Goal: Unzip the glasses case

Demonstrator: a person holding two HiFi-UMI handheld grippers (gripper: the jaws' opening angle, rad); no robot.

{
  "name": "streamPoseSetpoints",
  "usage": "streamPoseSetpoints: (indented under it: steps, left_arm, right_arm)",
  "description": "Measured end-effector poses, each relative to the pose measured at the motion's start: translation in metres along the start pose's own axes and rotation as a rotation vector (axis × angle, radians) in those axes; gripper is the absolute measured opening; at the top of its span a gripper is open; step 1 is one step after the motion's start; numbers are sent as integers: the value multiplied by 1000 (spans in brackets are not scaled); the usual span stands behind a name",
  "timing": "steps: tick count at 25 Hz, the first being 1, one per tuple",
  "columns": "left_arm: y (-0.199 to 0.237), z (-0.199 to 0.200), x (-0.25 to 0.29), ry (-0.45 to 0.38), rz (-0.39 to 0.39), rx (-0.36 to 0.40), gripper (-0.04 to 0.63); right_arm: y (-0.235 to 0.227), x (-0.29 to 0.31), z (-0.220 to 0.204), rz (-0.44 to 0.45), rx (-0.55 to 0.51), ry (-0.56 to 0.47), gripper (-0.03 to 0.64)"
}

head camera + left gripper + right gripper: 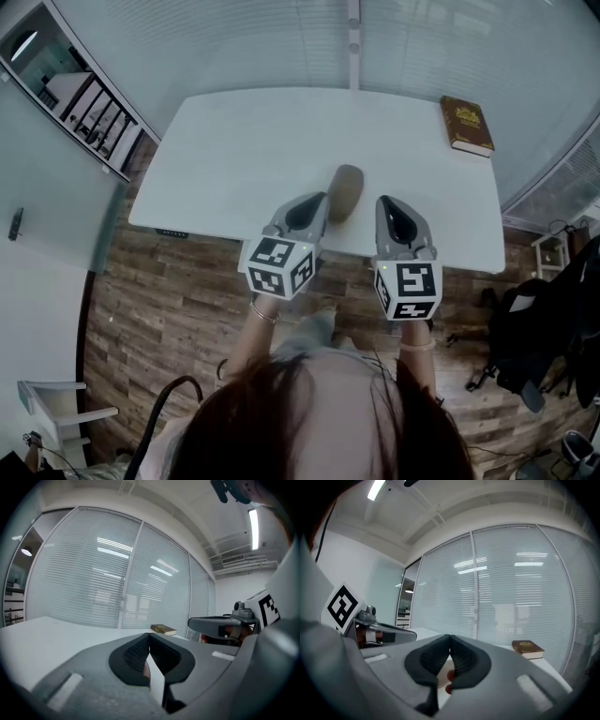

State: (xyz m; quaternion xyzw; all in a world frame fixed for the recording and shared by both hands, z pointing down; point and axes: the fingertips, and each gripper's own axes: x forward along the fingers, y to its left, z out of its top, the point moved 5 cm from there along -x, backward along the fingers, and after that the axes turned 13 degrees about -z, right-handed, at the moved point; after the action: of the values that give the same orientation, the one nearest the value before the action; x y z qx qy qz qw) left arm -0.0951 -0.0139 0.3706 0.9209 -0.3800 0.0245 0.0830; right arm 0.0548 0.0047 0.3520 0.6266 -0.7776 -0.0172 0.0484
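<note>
A brown-grey oval glasses case (pixel 345 190) lies near the front edge of the white table (pixel 234 159), between the two grippers. My left gripper (pixel 321 199) hovers just left of the case with its jaws shut and nothing in them; its pads (pixel 140 653) meet at the tip. My right gripper (pixel 382 201) hangs a little to the right of the case, also shut and empty, and its pads (pixel 459 657) touch. Both point level across the table. Neither gripper view shows the case.
A brown book (pixel 466 125) lies at the table's far right corner, the same book (pixel 163 629) seen ahead of the left gripper and the book (pixel 528 649) ahead of the right. Glass walls with blinds stand behind the table. Wooden floor and a dark bag (pixel 539 328) lie to the right.
</note>
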Motion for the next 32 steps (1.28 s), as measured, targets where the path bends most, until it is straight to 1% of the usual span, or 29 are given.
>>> streamPoseSetpoints:
  steps: [10, 11, 12, 17, 21, 25, 26, 29, 32]
  left_arm:
    - [54, -19, 40, 66, -57, -104, 7]
    - [59, -21, 44, 77, -66, -119, 40]
    - [63, -24, 47, 89, -74, -133, 97]
    - [85, -34, 62, 136, -88, -177, 99]
    - [100, -47, 75, 193, -142, -260, 147]
    - [109, -64, 89, 263, -215, -347, 181]
    - [111, -67, 92, 275, -229, -370, 199]
    - [118, -79, 101, 306, -248, -425, 225]
    - [121, -89, 110, 344, -263, -462, 246]
  right_arm:
    - [-8, 56, -13, -41, -11, 52, 2]
    - [-8, 61, -14, -45, -12, 56, 2]
    - [-9, 66, -15, -49, -11, 60, 3]
    - [-10, 89, -18, -67, -12, 79, 2]
    - [-12, 103, -21, -98, -12, 95, 2]
    - [-15, 111, -23, -140, -18, 108, 2]
    - [-16, 112, -24, -149, -17, 112, 2]
    - [-20, 116, -27, -170, -17, 125, 2]
    - [-23, 119, -30, -186, -17, 136, 2]
